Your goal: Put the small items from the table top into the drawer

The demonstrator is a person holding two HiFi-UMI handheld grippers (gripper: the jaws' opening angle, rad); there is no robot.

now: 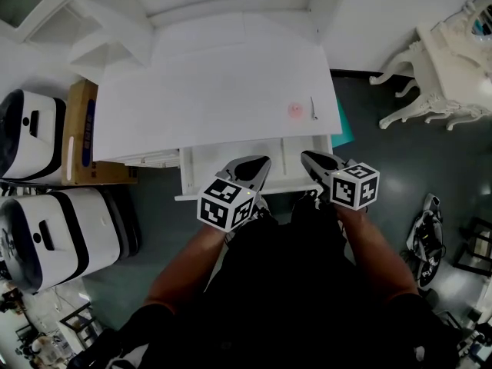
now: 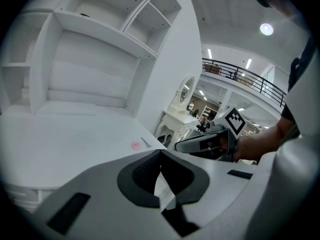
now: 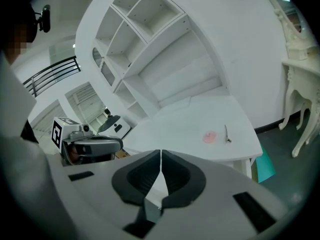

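Observation:
A small pink round item point(image 1: 295, 110) and a thin grey stick-like item point(image 1: 313, 108) lie near the right front corner of the white desk top point(image 1: 215, 91). Both also show in the right gripper view, the pink item point(image 3: 209, 137) beside the stick point(image 3: 226, 133), and in the left gripper view as the pink item point(image 2: 135, 145) and the stick point(image 2: 145, 142). The drawer point(image 1: 231, 158) under the desk's front edge stands pulled out. My left gripper point(image 1: 257, 165) and right gripper point(image 1: 309, 158) hover over the drawer front, both shut and holding nothing.
White shelving point(image 1: 92, 21) rises at the back of the desk. A cardboard box point(image 1: 81, 133) and white-and-black machines point(image 1: 46, 229) stand to the left. A white ornate table point(image 1: 453, 60) stands at the right. A teal object point(image 1: 341, 125) lies beside the desk's right edge.

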